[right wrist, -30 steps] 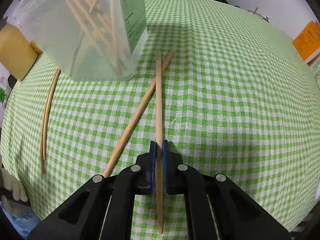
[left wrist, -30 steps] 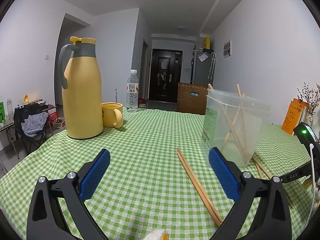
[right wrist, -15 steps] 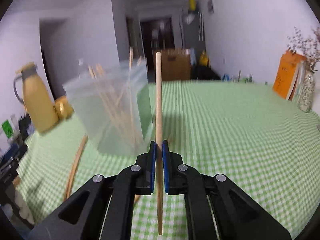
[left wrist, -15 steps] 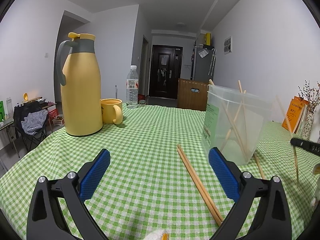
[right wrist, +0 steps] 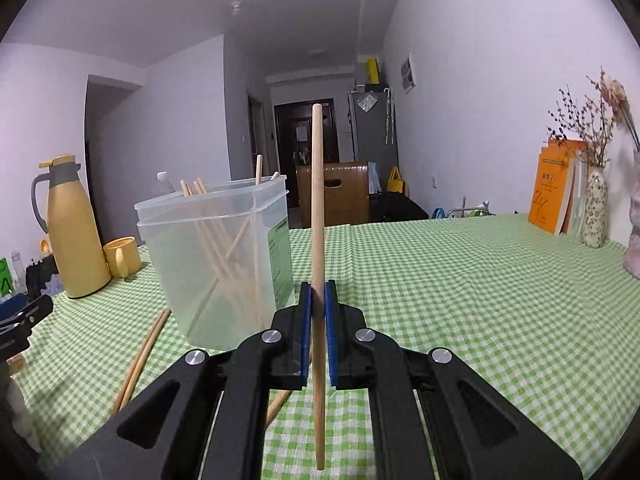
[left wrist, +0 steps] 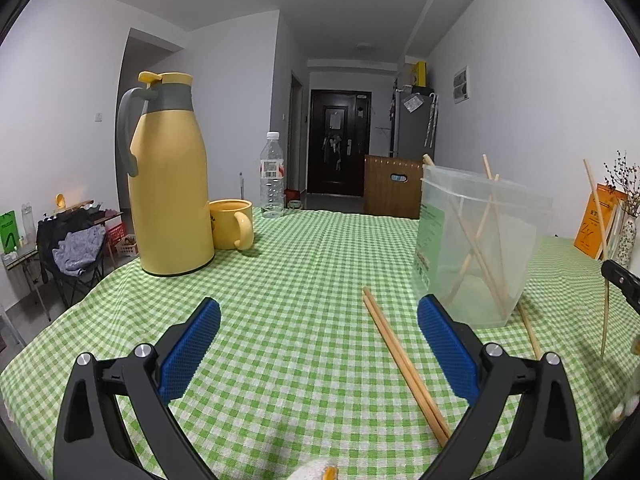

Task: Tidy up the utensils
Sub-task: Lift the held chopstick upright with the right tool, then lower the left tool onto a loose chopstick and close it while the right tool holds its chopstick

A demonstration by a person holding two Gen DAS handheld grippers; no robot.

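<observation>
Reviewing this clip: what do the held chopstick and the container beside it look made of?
Chopstick: pale tan, matte, likely bamboo or wood; no grain resolvable. Container: frosted translucent plastic, since the sticks inside show through its cloudy wall; a green label sits on one side.

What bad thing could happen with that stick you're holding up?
The right gripper pinches one chopstick upright, so it might slip or twist on the way to the clear tub. Its lower end could bump the tub's rim and tip that light tub. Chopsticks on the cloth could get knocked.
</observation>
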